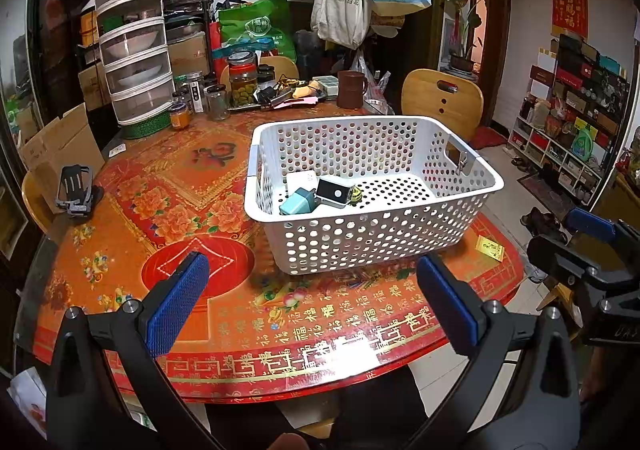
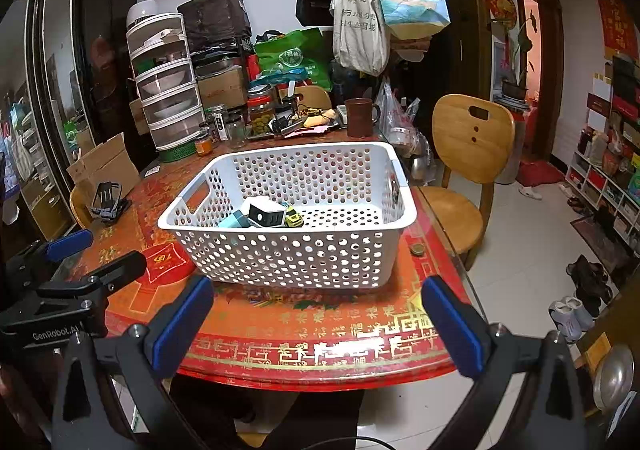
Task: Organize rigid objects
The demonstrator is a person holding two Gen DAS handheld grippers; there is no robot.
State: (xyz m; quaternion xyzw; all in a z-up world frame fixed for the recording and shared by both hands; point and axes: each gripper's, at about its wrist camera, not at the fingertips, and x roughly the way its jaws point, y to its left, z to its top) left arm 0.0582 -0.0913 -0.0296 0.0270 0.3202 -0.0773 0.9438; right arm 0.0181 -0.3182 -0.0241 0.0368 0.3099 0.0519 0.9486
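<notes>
Here a white perforated basket (image 1: 372,190) sits on a round table (image 1: 224,186) covered in a red and gold cloth with flowers and Chinese characters. Inside the basket, pushed toward one end, lie a teal plug (image 1: 298,201), a white box with a dark face (image 1: 335,190) leaning against it, and a small yellow-green toy car (image 2: 293,215) just beside the box. The rest of the basket floor is bare.

The left gripper (image 1: 312,302) hovers above the near edge of the table, its blue-padded fingers (image 1: 178,302) spread wide with nothing between them. The right gripper (image 2: 318,326) hangs likewise at the near edge, a little to the side, its jaws wide apart and holding nothing. Each gripper shows at the border of the other's view.

A black phone stand (image 1: 74,186) rests well apart from the basket, near the far left rim of the table. A small yellow card (image 1: 490,248) lies on the cloth near the basket's right corner, and a coin-like disc (image 2: 418,249) sits just beside the basket on that side. At the back of the table stand glass jars (image 1: 243,80), a brown mug (image 1: 351,89) and a stack of clear drawers (image 1: 136,50). A wooden chair (image 2: 472,154) stands beyond the table.
</notes>
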